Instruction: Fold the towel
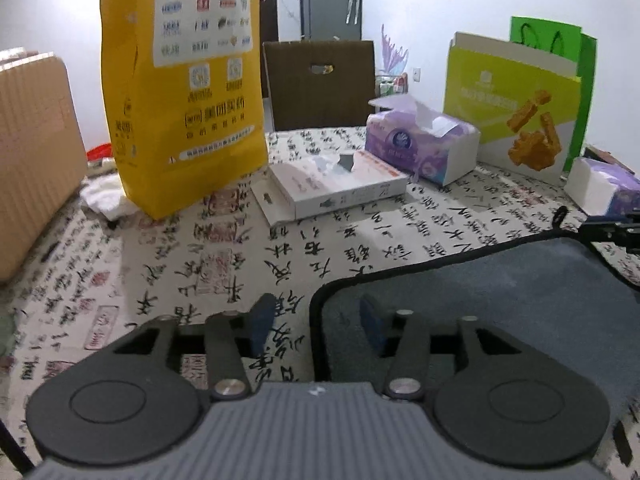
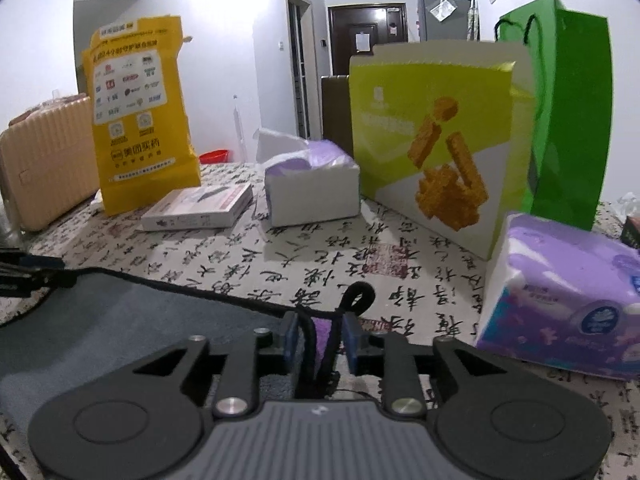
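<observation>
The grey-blue towel (image 1: 500, 292), edged in black piping, lies flat on the calligraphy-print tablecloth (image 1: 240, 256), near the front of the table and well clear of the clutter behind it. The right gripper (image 2: 320, 340) is clamped on the towel's corner, the piping and the hanging loop (image 2: 359, 294) pinched between its blue pads. The left gripper (image 1: 316, 320) is spread wide and straddles the opposite rounded corner, one finger over the cloth and the other over the tablecloth, gripping nothing. The step in hand appears to be securing this second corner so both can be carried over together. To do it well, the left gripper should probably come down until the piped edge sits between the pads, then close on the towel alone without catching the tablecloth. Both corners would then best rise level, keeping the edge taut, and stay short of the white flat box (image 1: 336, 188) and tissue pack (image 2: 560, 300).
</observation>
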